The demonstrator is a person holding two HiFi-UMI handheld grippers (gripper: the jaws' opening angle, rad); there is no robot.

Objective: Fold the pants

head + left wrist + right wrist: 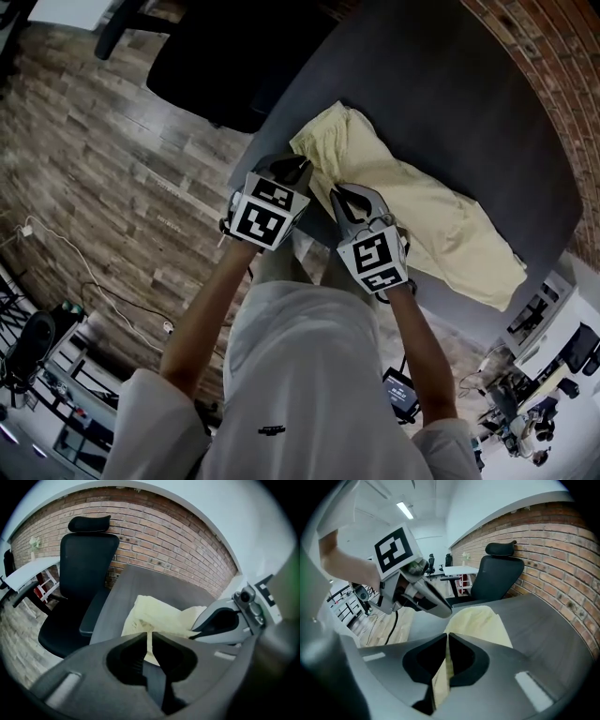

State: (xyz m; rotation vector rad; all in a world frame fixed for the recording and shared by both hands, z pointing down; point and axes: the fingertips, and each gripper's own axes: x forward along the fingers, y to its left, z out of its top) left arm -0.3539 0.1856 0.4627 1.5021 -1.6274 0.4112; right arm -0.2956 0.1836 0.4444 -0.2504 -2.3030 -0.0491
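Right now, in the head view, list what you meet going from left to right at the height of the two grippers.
White cable → left gripper → right gripper → brick wall. The pants are left out: they overlap both grippers' tips and stretch on rightward, so their place is unclear.

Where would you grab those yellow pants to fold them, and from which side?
Best pinch the pants by the edge at the end beside the black chair, coming from the person's side. They lie flat and long on the table, so only an edge offers a lip; the right gripper is shut there.
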